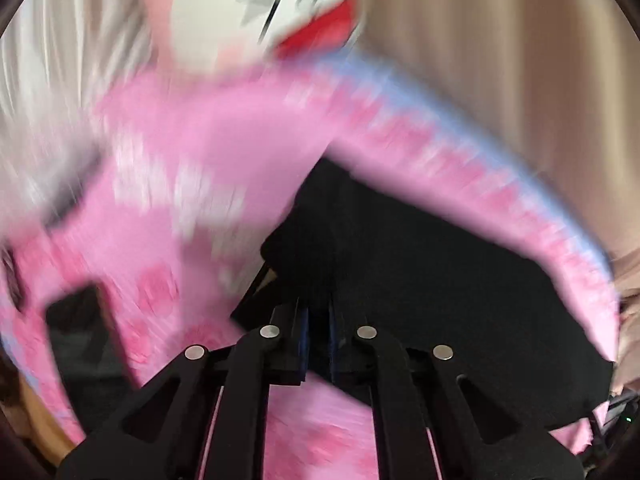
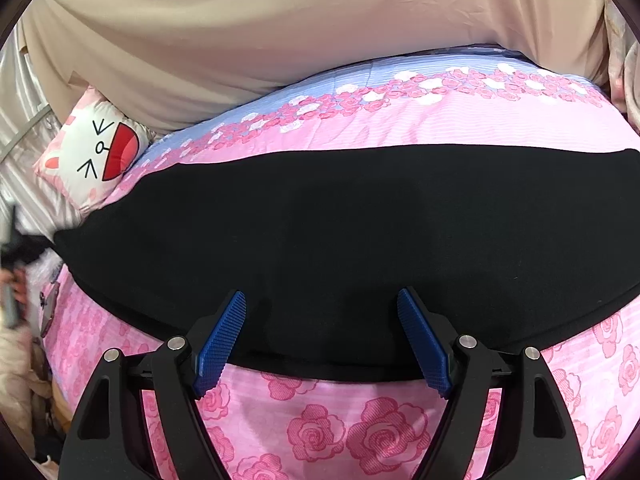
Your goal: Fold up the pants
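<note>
Black pants [image 2: 340, 232] lie flat in a long band across a pink rose-print bedspread [image 2: 320, 420]. My right gripper [image 2: 321, 294] hovers over their near edge, its blue pads [image 2: 222, 340] spread wide with nothing between them. The left wrist view is smeared by motion. In it my left gripper [image 1: 319, 320] points down at one end of the pants [image 1: 400, 260], with its pads almost together and a ridge of black cloth running up from between them.
A white cartoon-face pillow [image 2: 96, 148] leans at the bed's far left corner. Beige cloth [image 2: 240, 20] hangs behind the bed. The bedspread's far border [image 2: 320, 80] is pale blue. A blurred dark shape [image 2: 10, 256] shows at the left edge, by the end of the pants.
</note>
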